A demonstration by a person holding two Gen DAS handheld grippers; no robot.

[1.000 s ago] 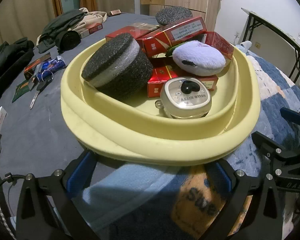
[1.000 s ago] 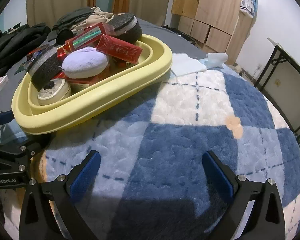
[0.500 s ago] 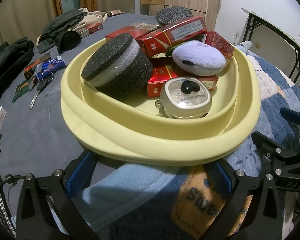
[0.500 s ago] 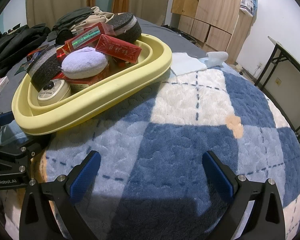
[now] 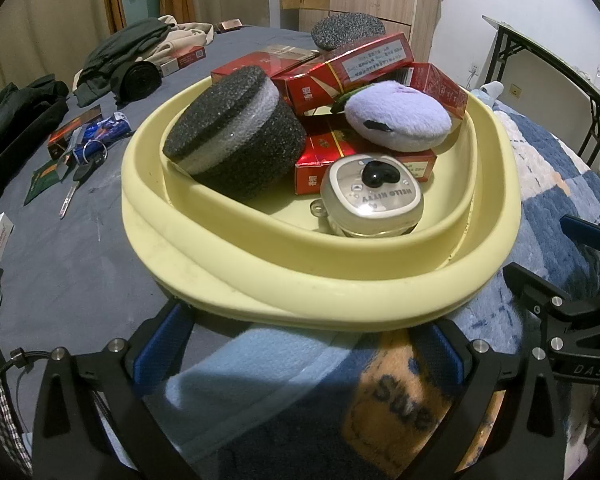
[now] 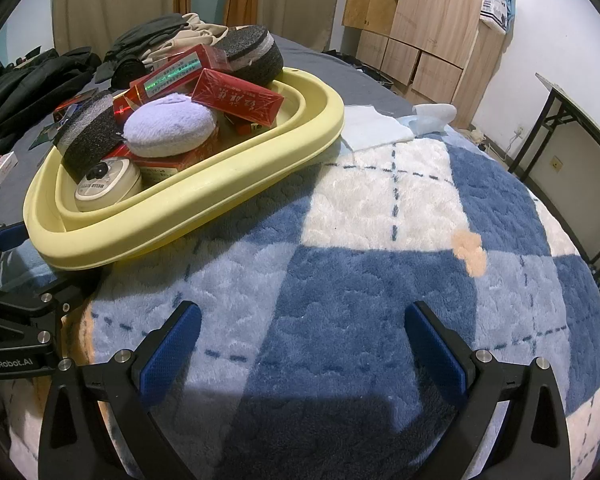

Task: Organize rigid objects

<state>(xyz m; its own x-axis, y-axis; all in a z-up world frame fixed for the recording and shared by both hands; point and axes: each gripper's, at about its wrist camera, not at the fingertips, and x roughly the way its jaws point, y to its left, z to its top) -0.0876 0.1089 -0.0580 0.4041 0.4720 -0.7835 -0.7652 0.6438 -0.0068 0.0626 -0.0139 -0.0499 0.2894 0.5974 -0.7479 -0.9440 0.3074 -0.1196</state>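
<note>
The yellow basin [image 5: 340,280] sits just ahead of the left tool [image 5: 300,344], its near rim almost between the spread blue pads, and off to the left of the right tool [image 6: 300,336], which hangs wide apart over the checked blanket [image 6: 380,240] with nothing in it. Both tools are empty.

Heaped in the basin are two dark foam discs [image 5: 236,136], several red cartons [image 5: 364,64], a lilac plush pad [image 5: 398,120] and a small round Hello Kitty tin [image 5: 374,200]. The foam and plush look light and squashy; the cartons are stiff but likely to dent, so I would take them across the narrow sides. The tin looks smooth and may slip.

The basin rim seems soft and thick, a fair handhold. The pile leans loosely, so lifting could topple it. Ahead of the right tool the blanket offers open room; left of the basin, keys and packets [image 5: 84,148] crowd the grey bedsheet [image 5: 80,260].
</note>
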